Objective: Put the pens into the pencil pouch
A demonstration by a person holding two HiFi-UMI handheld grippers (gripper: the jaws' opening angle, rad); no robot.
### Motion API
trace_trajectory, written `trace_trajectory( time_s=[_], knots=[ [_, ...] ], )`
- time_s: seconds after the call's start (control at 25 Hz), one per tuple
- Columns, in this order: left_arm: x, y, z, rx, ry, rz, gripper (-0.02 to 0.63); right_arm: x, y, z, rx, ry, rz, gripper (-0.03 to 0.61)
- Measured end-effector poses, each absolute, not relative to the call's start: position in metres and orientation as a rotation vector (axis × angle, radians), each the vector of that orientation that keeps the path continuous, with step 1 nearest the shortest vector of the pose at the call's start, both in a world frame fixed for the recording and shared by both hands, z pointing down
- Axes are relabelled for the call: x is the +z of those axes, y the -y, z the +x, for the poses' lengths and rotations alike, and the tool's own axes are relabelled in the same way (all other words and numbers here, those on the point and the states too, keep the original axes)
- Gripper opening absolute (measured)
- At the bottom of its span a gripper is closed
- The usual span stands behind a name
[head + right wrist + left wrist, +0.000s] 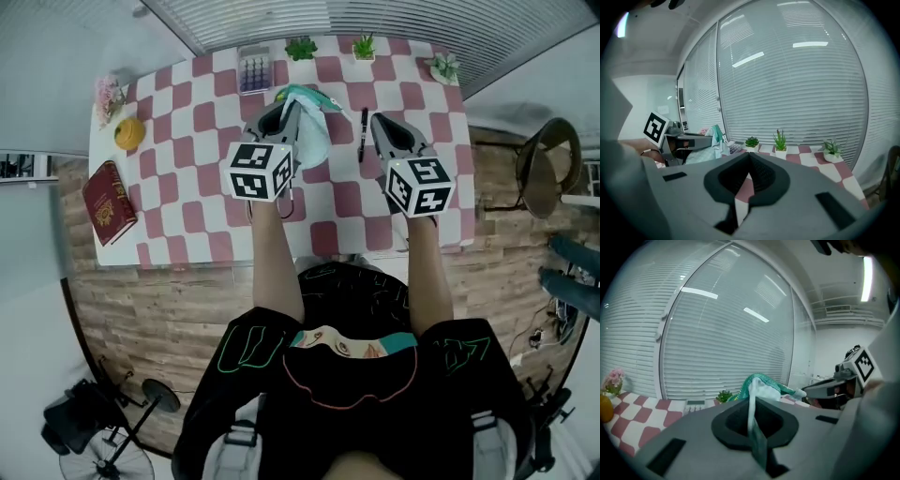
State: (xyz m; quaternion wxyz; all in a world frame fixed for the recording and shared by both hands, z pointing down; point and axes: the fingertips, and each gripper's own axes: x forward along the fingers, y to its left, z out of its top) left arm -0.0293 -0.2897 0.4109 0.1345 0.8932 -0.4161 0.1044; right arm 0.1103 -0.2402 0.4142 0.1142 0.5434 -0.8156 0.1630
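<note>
Red-and-white checked tabletop (202, 234), calculator (254, 69) at its far edge. To the calculator's right stand one potted plant (301, 48), a second (364, 46) and a third (443, 66). Left of it are pink flowers (106, 92), an orange (129, 133) and, nearest the front, a red book (109, 202). A black pen (363, 134) lies right of and nearer than the calculator.

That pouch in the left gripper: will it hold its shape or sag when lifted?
Likely floppy: the pouch is thin cloth, pinched flat in the left gripper and bunched beyond it. Probably light, since one pinched edge seems to carry it.
</note>
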Motion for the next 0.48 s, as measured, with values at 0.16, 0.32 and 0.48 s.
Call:
trace_trajectory(
  time_s=[0.16, 0.32, 0.48],
  knots=[
    [0.372, 0.276, -0.004, 0.030, 1.074, 2.699, 0.005, 0.399, 0.240, 0.126, 0.459, 2.402, 1.641, 0.003],
    [0.347, 0.258, 0.024, -0.060, 0.938, 2.831, 0.005, 0.387, 0.239, 0.147, 0.468, 2.416, 1.688, 0.003],
    [0.327, 0.246, 0.039, -0.177, 0.808, 2.882, 0.005, 0.372, 0.235, 0.167, 0.476, 2.446, 1.744, 0.003]
  ],
)
